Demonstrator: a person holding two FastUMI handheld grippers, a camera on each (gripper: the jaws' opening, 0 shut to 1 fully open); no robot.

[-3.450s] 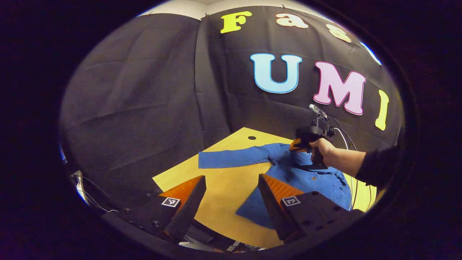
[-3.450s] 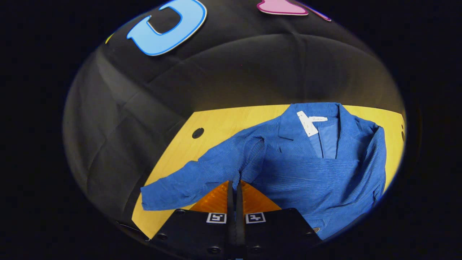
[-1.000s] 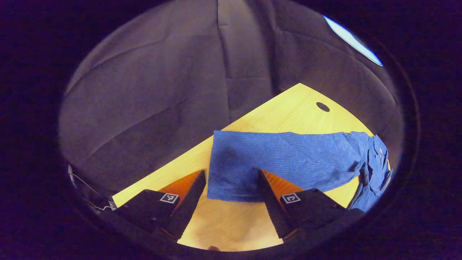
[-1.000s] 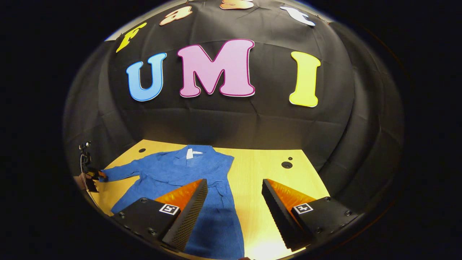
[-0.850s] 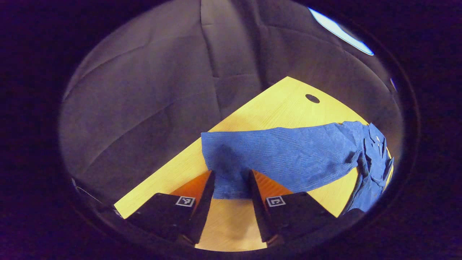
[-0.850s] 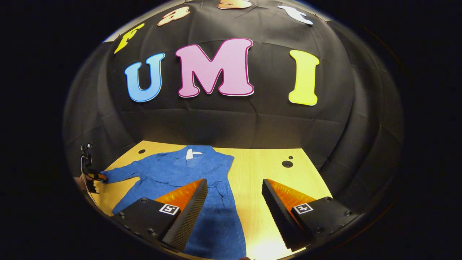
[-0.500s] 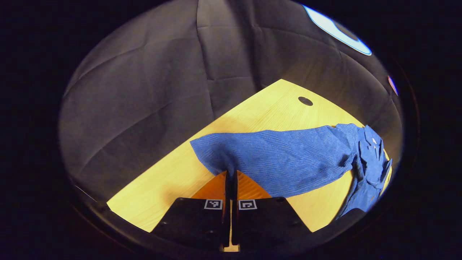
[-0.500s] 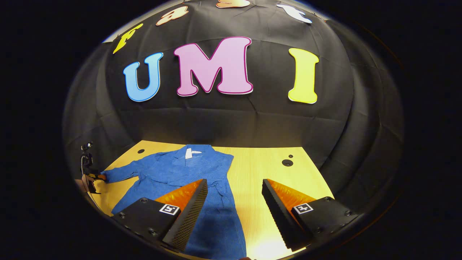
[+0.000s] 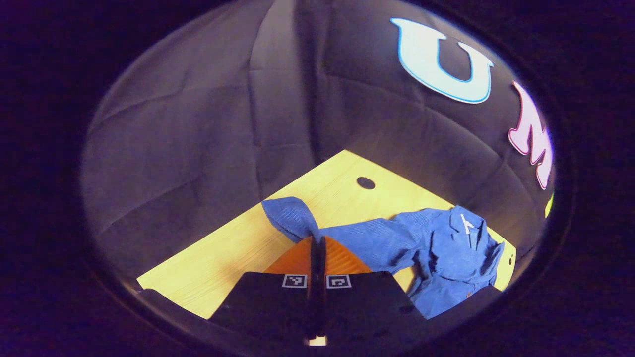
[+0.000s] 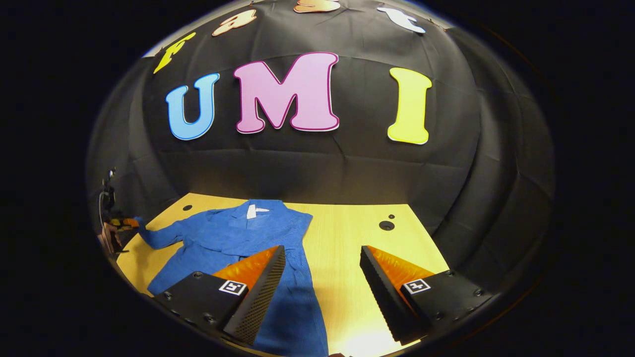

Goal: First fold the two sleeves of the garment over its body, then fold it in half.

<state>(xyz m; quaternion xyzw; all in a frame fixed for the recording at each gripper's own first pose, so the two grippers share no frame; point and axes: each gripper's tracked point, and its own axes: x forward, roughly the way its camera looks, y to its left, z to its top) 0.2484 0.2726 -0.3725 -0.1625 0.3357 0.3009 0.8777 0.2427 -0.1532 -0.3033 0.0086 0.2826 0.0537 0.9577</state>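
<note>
Left gripper clamped on the cuff end of the blue garment's sleeve — fingers pressed together with cloth pinched between them, cuff raised off the yellow table. Right gripper held with jaws wide apart and empty, hovering above the near part of the garment, which lay spread on the table's left half, collar toward the booth wall. Seen from the right gripper view as well: the left gripper at the far left, in a hand, at the sleeve's end.

Judged risks: a thin pinch near the cuff edge likely to slip if pulled fast; a drag on the sleeve liable to tug the whole body sideways or bunch the shoulder, since nothing was pinning the body; a fold laid crooked if the cuff were dropped short of the chest.

Around: round holes in the tabletop — one beyond the cuff, others on the bare right half. Nothing on the table between sleeve and body to block the carry.
</note>
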